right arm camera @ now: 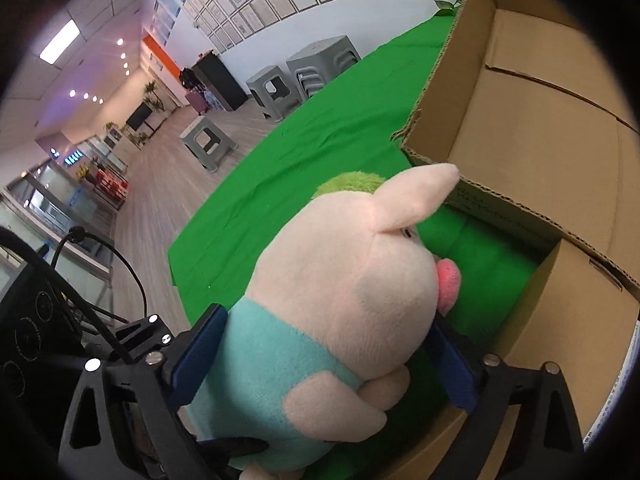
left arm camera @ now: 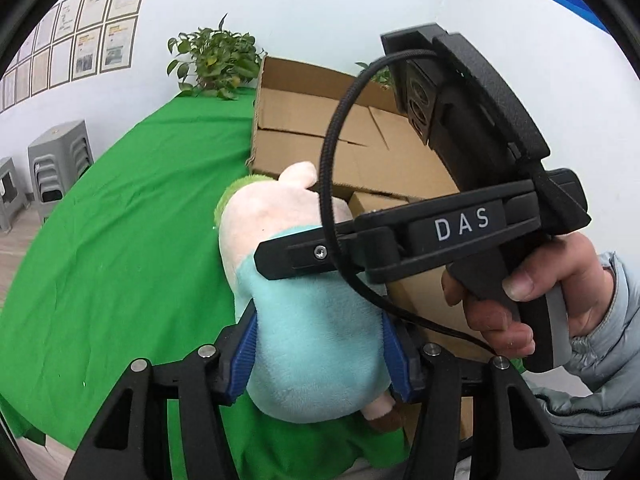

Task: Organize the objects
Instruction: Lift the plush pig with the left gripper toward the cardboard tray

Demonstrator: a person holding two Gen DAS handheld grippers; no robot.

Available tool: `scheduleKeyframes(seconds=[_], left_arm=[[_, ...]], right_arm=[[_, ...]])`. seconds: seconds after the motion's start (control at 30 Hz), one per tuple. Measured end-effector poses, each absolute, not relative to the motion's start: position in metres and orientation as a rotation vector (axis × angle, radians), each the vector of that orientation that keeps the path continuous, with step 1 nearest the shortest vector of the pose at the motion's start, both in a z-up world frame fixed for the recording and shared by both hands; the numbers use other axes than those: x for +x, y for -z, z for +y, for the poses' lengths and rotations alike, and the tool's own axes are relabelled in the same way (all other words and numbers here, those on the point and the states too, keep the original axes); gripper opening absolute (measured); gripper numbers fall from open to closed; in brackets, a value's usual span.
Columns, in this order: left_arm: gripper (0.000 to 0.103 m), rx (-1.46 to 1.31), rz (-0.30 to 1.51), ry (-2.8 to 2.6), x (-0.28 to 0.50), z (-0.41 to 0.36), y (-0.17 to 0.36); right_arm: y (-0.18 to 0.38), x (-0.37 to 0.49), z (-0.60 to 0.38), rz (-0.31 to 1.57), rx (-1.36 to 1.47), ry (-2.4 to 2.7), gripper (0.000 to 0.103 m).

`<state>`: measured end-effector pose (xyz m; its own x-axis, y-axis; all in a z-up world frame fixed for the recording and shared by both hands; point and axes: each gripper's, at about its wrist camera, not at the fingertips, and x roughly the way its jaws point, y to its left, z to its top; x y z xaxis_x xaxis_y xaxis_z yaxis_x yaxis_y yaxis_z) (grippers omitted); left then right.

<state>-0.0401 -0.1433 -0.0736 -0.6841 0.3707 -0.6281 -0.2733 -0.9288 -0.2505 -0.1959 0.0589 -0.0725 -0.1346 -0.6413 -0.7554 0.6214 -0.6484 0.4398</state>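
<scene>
A pink plush pig (left arm camera: 316, 332) in a light blue shirt is held above the green table. My left gripper (left arm camera: 320, 352) is shut on its lower body, blue pads pressing both sides. My right gripper (right arm camera: 324, 356) is shut on the same pig (right arm camera: 344, 292) around its shirt and head; in the left wrist view its black body, marked DAS (left arm camera: 460, 224), crosses in front of the pig. An open cardboard box (right arm camera: 532, 152) stands just beyond the pig, and also shows in the left wrist view (left arm camera: 360, 136). A green fuzzy thing (right arm camera: 352, 182) shows behind the pig's head.
A green cloth (left arm camera: 132, 216) covers the table. A potted plant (left arm camera: 216, 60) stands at the far edge beside the box. Grey stools (right arm camera: 316, 68) stand on the wooden floor left of the table. A lower box flap (right arm camera: 568, 320) lies at the right.
</scene>
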Motion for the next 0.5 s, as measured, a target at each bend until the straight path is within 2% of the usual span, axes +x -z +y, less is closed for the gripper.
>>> scheduleKeyframes(seconds=[0.17, 0.37, 0.5], left_arm=[[0.052, -0.968, -0.11, -2.619, -0.041, -0.12, 0.054], [0.052, -0.816, 0.041, -2.654, -0.054, -0.086, 0.001], [0.052, -0.618, 0.143, -2.663, -0.074, -0.058, -0.047]], right_arm=[[0.065, -0.198, 0.078, -0.11, 1.222, 1.884, 0.077], [0.015, -0.196, 0.106, -0.141, 1.018, 1.996, 0.069], [-0.038, -0.192, 0.138, -0.112, 0.806, 2.135, 0.065]])
